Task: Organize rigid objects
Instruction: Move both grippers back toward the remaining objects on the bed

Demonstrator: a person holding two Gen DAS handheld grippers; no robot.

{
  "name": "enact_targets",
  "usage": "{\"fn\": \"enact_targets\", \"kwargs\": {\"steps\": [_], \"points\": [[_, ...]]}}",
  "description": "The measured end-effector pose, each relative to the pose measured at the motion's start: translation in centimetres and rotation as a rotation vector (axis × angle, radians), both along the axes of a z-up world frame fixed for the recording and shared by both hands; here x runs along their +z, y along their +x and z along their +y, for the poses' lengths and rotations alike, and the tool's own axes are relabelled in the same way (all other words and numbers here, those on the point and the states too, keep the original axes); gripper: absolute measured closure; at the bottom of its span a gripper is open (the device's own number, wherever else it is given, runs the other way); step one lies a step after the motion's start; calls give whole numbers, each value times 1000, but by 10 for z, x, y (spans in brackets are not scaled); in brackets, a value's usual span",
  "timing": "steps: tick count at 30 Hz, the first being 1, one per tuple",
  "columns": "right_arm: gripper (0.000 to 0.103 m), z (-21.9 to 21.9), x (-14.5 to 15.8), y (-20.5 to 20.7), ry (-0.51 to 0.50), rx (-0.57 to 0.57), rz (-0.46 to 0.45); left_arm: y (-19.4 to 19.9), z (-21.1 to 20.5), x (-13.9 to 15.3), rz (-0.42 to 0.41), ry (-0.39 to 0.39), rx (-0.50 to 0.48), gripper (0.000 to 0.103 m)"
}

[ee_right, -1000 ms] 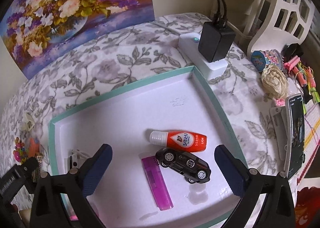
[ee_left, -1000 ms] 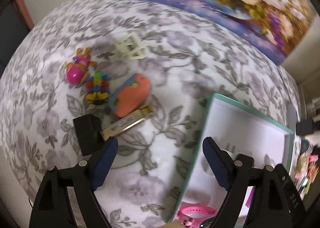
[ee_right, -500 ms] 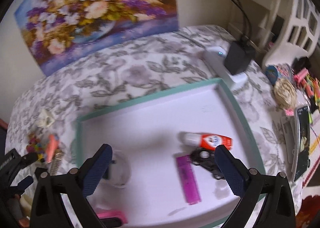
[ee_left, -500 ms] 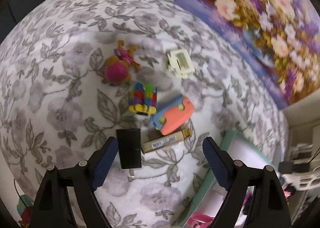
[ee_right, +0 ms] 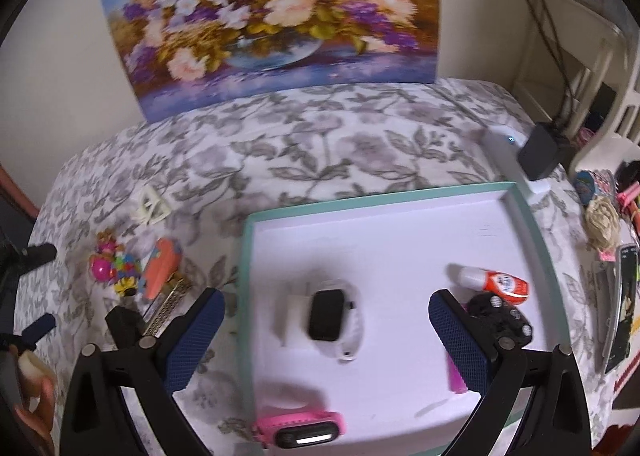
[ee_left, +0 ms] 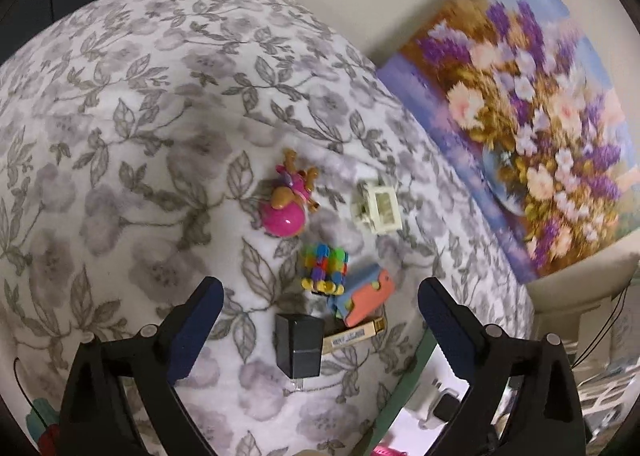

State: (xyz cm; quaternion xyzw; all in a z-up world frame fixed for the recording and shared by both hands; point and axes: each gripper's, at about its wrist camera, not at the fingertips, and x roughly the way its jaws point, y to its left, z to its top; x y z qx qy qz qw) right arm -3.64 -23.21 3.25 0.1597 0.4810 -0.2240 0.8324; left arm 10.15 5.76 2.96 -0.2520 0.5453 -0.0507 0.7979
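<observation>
My left gripper (ee_left: 316, 330) is open and empty, hovering over a black charger block (ee_left: 299, 344) on the floral cloth. Beyond it lie a gold lighter (ee_left: 354, 334), an orange-blue toy (ee_left: 364, 296), a multicolour block toy (ee_left: 324, 268), a pink figure (ee_left: 286, 207) and a cream clip (ee_left: 378, 207). My right gripper (ee_right: 326, 340) is open and empty above the teal-rimmed white tray (ee_right: 244, 296). The tray holds a white watch (ee_right: 328, 316), a pink watch (ee_right: 300, 430), a glue tube (ee_right: 496, 282), a black toy car (ee_right: 500, 318) and a purple lighter (ee_right: 456, 378).
A flower painting (ee_right: 272, 19) leans on the wall behind. A white power strip with a black adapter (ee_right: 536, 151) sits at the tray's far right corner. Clutter and a phone (ee_right: 622, 296) lie right of the tray. The tray's edge (ee_left: 404, 388) shows lower right in the left wrist view.
My left gripper has swung left and back from the tray to over the loose toys and charger. My right gripper has pulled back and left; the watches are now in its view.
</observation>
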Motion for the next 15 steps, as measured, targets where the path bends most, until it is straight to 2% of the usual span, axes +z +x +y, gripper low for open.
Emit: {"fn": "enact_targets", "kwargs": {"steps": [5, 9, 15], "points": [[0, 18, -5, 11, -15, 35, 19, 4, 12, -3, -2, -29, 12, 5], [0, 33, -7, 19, -27, 63, 24, 6, 20, -2, -11, -18, 30, 5], [0, 49, 1, 25, -11, 99, -35, 7, 35, -4, -22, -48, 57, 5]]}}
